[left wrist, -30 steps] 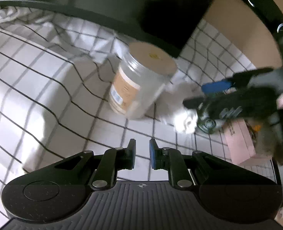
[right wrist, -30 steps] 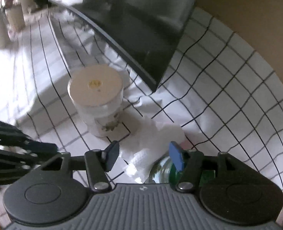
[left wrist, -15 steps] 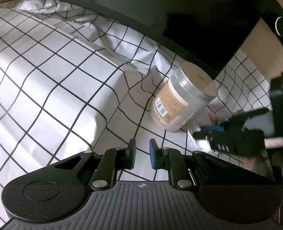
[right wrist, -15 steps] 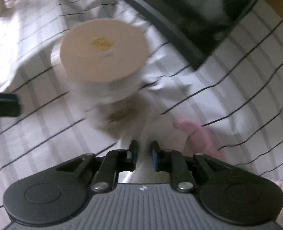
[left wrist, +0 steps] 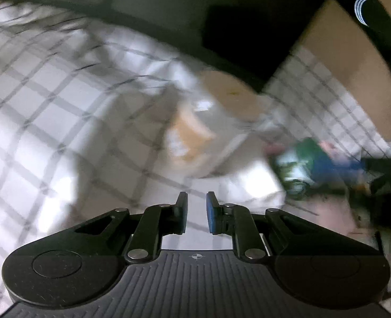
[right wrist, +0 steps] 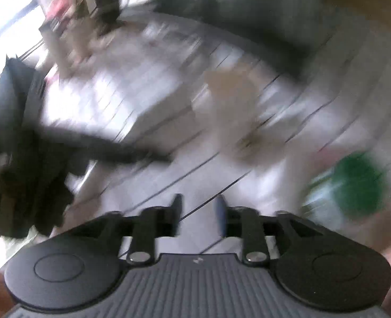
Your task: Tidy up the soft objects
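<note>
On the checked cloth [left wrist: 49, 100], a blurred jar [left wrist: 195, 127] stands roughly upright; left gripper [left wrist: 196, 212] barely parted, empty; right gripper [right wrist: 198, 216] opening, empty.

One jar [left wrist: 195, 129] with a tan lid, blurred in both views. One green-capped bottle-like item [right wrist: 354, 185], too smeared to identify exactly. One white crumpled paper or cloth piece [left wrist: 253, 185] beside the jar. One white black-grid cloth [left wrist: 49, 100] covering the surface. One dark monitor-like panel [left wrist: 169, 13] behind. Two grippers: left gripper [left wrist: 196, 212], right gripper [right wrist: 198, 216]. Background clutter uncountable, heavy blur.
</note>
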Demonstrator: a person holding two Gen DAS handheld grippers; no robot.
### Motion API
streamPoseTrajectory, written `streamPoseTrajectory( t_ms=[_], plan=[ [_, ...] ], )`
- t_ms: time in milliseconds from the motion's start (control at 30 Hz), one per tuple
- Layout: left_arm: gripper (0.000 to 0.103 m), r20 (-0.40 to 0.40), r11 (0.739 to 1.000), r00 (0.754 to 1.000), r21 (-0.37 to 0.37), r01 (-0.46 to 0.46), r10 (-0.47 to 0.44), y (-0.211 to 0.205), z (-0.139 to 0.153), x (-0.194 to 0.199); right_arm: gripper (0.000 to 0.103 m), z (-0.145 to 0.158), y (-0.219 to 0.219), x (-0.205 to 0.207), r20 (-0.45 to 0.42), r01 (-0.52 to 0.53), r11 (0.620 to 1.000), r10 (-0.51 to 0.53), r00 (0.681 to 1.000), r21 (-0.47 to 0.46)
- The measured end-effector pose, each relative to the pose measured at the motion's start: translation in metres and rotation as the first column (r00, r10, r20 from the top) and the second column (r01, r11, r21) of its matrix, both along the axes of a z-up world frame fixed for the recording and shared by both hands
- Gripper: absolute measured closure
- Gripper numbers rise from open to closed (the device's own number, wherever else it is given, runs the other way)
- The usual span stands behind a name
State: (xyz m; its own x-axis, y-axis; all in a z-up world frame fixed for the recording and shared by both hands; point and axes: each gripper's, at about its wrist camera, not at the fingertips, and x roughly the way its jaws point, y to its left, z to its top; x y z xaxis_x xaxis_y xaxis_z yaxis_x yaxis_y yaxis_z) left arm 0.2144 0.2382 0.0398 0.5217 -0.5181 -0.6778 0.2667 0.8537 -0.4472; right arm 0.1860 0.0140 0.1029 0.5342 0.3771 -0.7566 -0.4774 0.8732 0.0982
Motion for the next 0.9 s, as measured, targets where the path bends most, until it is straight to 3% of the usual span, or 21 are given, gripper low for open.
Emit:
streamPoseTrajectory(
  t_ms=[33, 67, 167, 300, 367, 467, 567, 733, 900],
  plan=[
    [0.086, 0.009, 1.000, 1.000, -0.007, 0.027, -0.027, -0.011, 0.003, 0.001, 0.046, 0.015, -0.013, 0.006, 0.049, 0.051, 0.999, -0.050, 0.998, -0.007],
    [0.087, 0.017, 0.999, 0.999, -0.009, 0.048, -0.048, -0.024, 0.005, 0.002, 0.038, 0.026, -0.023, 0.013, 0.084, 0.098, 0.995, -0.096, 0.992, -0.012],
    [0.086, 0.063, 0.999, 0.997, -0.009, 0.041, -0.040, -0.056, 0.013, 0.004, 0.037, 0.052, -0.051, 0.036, 0.180, 0.251, 0.967, -0.240, 0.954, -0.040],
    [0.086, 0.065, 0.998, 0.998, -0.063, -0.020, 0.024, -0.076, 0.016, 0.011, 0.037, 0.053, -0.062, 0.057, 0.180, 0.284, 0.951, -0.260, 0.949, -0.125],
    [0.086, 0.032, 0.997, 0.998, -0.055, -0.049, 0.051, -0.082, 0.011, 0.019, 0.037, 0.050, -0.071, 0.047, 0.189, 0.321, 0.941, -0.299, 0.935, -0.102],
    [0.086, -0.020, 0.998, 0.999, 0.029, -0.049, 0.050, -0.094, -0.005, 0.034, 0.037, 0.044, -0.088, 0.038, 0.155, 0.358, 0.933, -0.350, 0.924, -0.030],
    [0.086, -0.088, 0.997, 0.996, 0.071, -0.007, 0.013, -0.106, -0.024, 0.047, 0.037, 0.036, -0.099, 0.034, 0.152, 0.387, 0.922, -0.378, 0.913, -0.033],
    [0.084, -0.037, 0.986, 0.996, 0.144, 0.084, -0.079, -0.131, -0.023, 0.046, 0.037, 0.025, -0.108, 0.028, 0.153, 0.405, 0.914, -0.397, 0.905, -0.021],
    [0.083, 0.059, 0.916, 0.970, 0.348, 0.200, -0.235, -0.162, -0.019, 0.029, 0.037, 0.017, -0.115, 0.029, 0.124, 0.401, 0.916, -0.399, 0.908, 0.011]
  ],
)
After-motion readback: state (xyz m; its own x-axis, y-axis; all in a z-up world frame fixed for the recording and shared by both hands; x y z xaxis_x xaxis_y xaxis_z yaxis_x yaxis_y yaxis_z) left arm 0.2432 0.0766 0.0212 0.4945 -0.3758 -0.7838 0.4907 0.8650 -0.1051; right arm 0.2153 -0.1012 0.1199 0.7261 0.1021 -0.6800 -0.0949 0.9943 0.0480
